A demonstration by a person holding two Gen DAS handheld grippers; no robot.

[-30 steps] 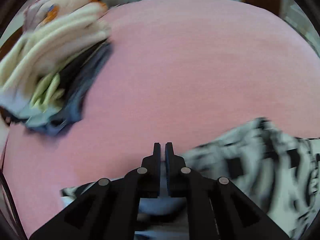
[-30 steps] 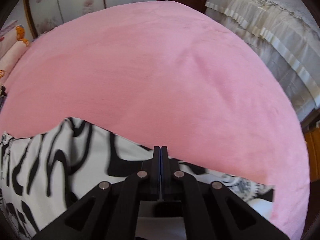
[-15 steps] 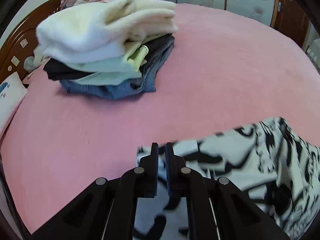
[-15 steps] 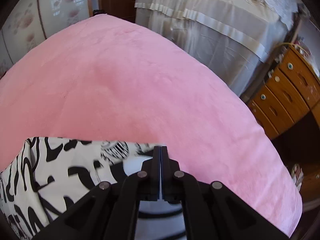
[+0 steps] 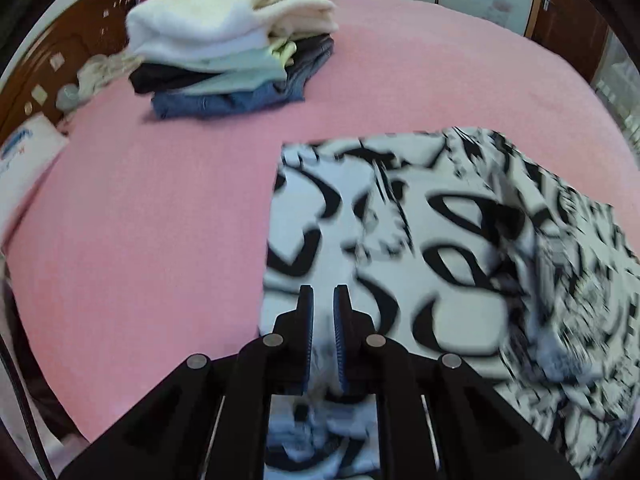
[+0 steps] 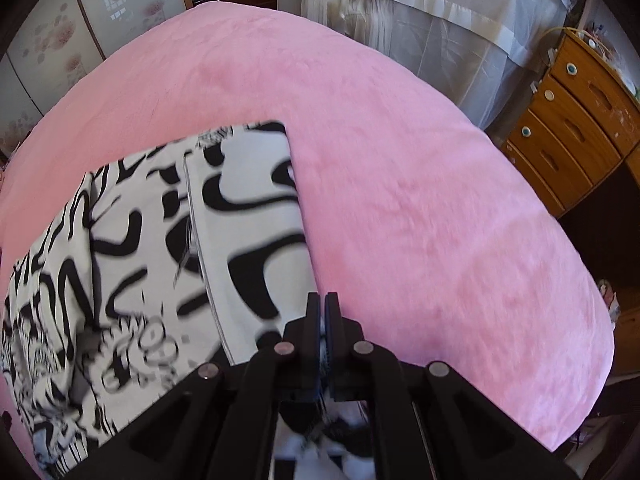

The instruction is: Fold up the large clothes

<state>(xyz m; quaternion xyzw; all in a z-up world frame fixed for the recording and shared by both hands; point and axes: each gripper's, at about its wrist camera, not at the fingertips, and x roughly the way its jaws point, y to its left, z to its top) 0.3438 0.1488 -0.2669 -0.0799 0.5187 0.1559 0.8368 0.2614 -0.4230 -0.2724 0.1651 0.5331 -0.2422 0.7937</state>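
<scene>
On the pink bedspread (image 5: 160, 240) the black-and-white patterned garment (image 5: 400, 220) lies folded, near the stack of folded clothes (image 5: 232, 52), its near edge pinched by both the left gripper (image 5: 323, 300), jaws easing apart, and the right gripper (image 6: 322, 304).

A pink bedspread (image 6: 420, 200) is spread wide; a wooden drawer chest (image 6: 576, 132) is seen far right, pale curtains (image 6: 420, 12) beyond, flowered sliding panels (image 6: 52, 40) far left.

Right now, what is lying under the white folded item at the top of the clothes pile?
Under the white folded item lie pale green, black, grey and blue denim clothes, on the pink blanket. Their covered middles cannot be seen.
</scene>
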